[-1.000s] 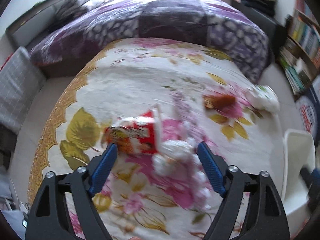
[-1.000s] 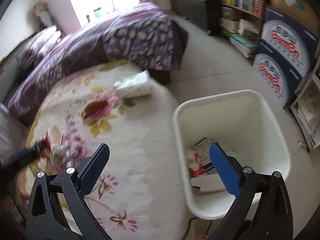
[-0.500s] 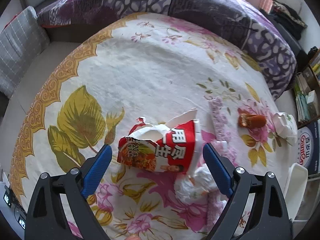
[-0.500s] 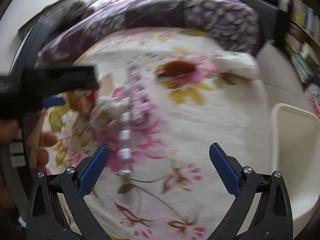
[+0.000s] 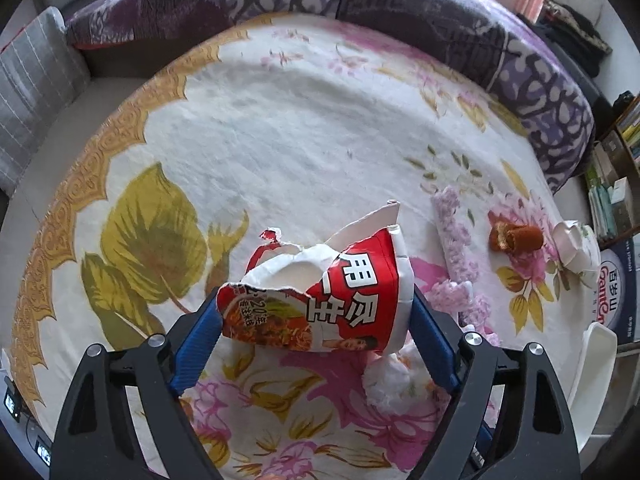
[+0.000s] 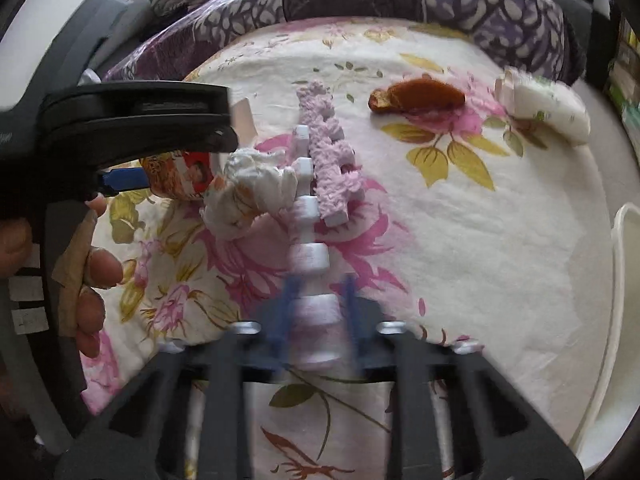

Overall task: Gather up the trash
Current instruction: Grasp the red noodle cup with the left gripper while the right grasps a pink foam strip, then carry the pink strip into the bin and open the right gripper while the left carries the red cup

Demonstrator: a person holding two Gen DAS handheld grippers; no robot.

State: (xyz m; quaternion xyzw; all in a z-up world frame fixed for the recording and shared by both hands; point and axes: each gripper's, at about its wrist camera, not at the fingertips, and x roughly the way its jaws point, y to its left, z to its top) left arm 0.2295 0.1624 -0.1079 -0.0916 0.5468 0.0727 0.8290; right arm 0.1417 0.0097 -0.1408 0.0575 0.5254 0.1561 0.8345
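A torn red and white noodle cup (image 5: 320,300) lies on the flowered rug between the fingers of my left gripper (image 5: 314,334), which touch both its sides. It also shows in the right wrist view (image 6: 180,176). My right gripper (image 6: 318,308) is shut on the near end of a long white and pink foam strip (image 6: 310,248). A crumpled white tissue (image 6: 248,192) lies just left of the strip and also shows in the left wrist view (image 5: 394,380). A brown peel (image 6: 416,98) and a white wrapper (image 6: 548,106) lie farther right.
A white trash bin's rim (image 6: 618,264) stands at the rug's right edge and also shows in the left wrist view (image 5: 592,364). A purple quilt (image 5: 400,12) borders the far side of the rug. Bookshelves and a carton (image 5: 616,276) stand at the right.
My left gripper moved down around the noodle cup and narrowed onto it. My right gripper swung from the bin to the rug and shut on the foam strip.
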